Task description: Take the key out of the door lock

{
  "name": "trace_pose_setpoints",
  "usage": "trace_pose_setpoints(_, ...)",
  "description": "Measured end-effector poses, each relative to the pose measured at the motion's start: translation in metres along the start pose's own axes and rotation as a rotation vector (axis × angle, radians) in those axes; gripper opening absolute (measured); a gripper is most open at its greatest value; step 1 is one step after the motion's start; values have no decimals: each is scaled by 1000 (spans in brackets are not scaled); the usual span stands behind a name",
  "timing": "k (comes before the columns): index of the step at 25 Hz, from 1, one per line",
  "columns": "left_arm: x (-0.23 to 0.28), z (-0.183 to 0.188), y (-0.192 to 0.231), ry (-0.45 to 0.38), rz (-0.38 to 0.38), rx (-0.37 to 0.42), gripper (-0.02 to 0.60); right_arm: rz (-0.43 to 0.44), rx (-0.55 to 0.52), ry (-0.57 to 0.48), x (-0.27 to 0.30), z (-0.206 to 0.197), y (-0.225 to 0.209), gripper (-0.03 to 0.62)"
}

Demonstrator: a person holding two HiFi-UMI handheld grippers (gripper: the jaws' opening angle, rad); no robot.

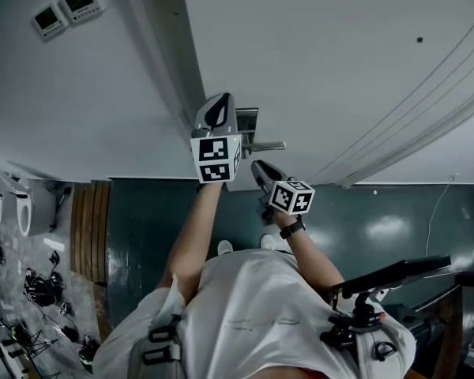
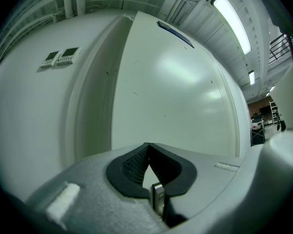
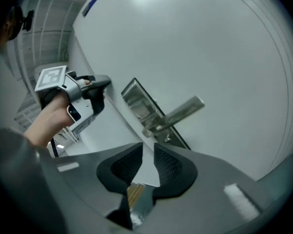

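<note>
The white door (image 1: 324, 69) carried a metal lock plate (image 3: 142, 105) near its edge, and a lever handle (image 3: 181, 112) stood out from the plate. The dark green floor (image 1: 142, 227) bore a brown slatted strip (image 1: 89, 227). Cables (image 1: 41, 287) lay on the paler floor beside it.

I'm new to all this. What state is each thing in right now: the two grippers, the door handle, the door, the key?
Left gripper: jaws together, nothing in them.
Right gripper: jaws slightly apart, empty, pointing toward the handle.
Door handle: at rest, not pressed, untouched.
Door: looks shut, judging by the head view.
Key: too small to make out; neither gripper holds it.
</note>
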State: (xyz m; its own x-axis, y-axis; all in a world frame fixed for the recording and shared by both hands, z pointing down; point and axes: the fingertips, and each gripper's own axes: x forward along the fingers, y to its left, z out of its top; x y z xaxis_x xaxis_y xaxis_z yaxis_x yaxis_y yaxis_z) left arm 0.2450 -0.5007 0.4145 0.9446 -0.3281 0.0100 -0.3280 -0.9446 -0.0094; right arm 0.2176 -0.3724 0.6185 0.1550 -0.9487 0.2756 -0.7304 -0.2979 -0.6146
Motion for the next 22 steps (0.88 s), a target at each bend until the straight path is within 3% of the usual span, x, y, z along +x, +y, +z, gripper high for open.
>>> trace_pose_setpoints(3,0,2,0,-8,-1,5,0,81,97,79,21,-21,-8,175)
trace_pose_setpoints(8,0,2,-1,-7,-6,1,0,74,203,138,48,-38,-32,224)
trace_pose_setpoints(11,1,1,0,-9,-11,-2,0,106,325,103,63,-35,-43,219)
trace_pose_setpoints(15,1,1,1,-9,-16,-1,0,167,470,64,76,-28,-48,145)
trace_pose_setpoints(22,-1,1,-2,-4,-22,-10,0,182,569,51,83,-28,-56,75)
